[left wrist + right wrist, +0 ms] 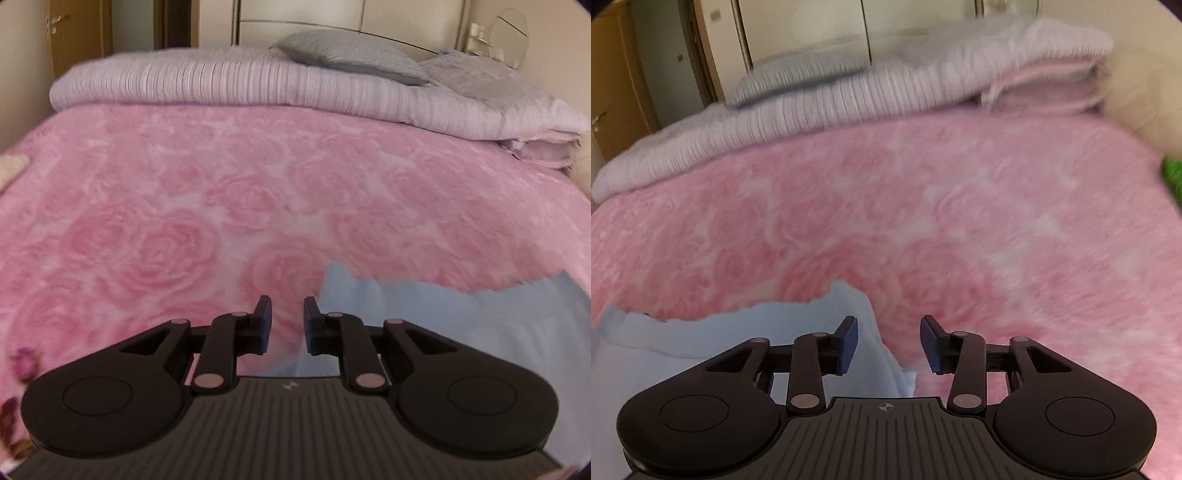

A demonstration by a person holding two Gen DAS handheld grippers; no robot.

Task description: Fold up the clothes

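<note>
Open-jawed left gripper (287,321) above pink blanket (221,192), beside pale-blue garment (443,321).

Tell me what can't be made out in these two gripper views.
- Light blue garment: type unclear; left wrist view, cut off by the edge and the left gripper.
- Same garment: its near part is hidden by the right gripper.
- Green object: right wrist view, cropped and blurred.
- Purple print: left wrist view, at the edge.

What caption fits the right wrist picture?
Open right tool hovering over a light blue garment on the pink rose blanket.
</note>
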